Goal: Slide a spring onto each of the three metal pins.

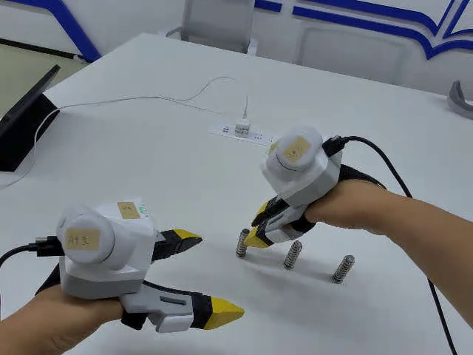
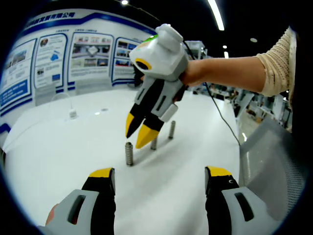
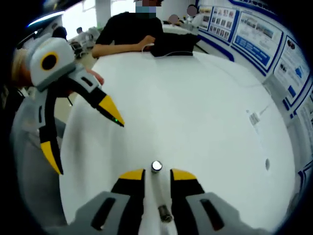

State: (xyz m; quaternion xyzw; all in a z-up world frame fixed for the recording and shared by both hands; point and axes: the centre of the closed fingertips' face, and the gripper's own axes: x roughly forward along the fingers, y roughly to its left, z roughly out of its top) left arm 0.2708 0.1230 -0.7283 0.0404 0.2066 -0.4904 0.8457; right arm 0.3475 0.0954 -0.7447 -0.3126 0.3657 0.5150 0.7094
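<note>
Looks like the job's basically wrapped: all three metal pins (image 1: 293,254) stand upright in a slanted row on the desk (image 1: 148,155), on the person's side of the power strip (image 1: 240,132), and each already wears a grey coiled spring (image 1: 242,242) reaching about to its top. The right claw (image 2: 134,138) hangs tip-down just beside the pin most directly below the power strip, barely parted with nothing visibly pinched, so the next move is probably lifting away without snagging that spring. The left claw (image 1: 218,274) sits much further from the power strip, gaping wide and empty.
</note>
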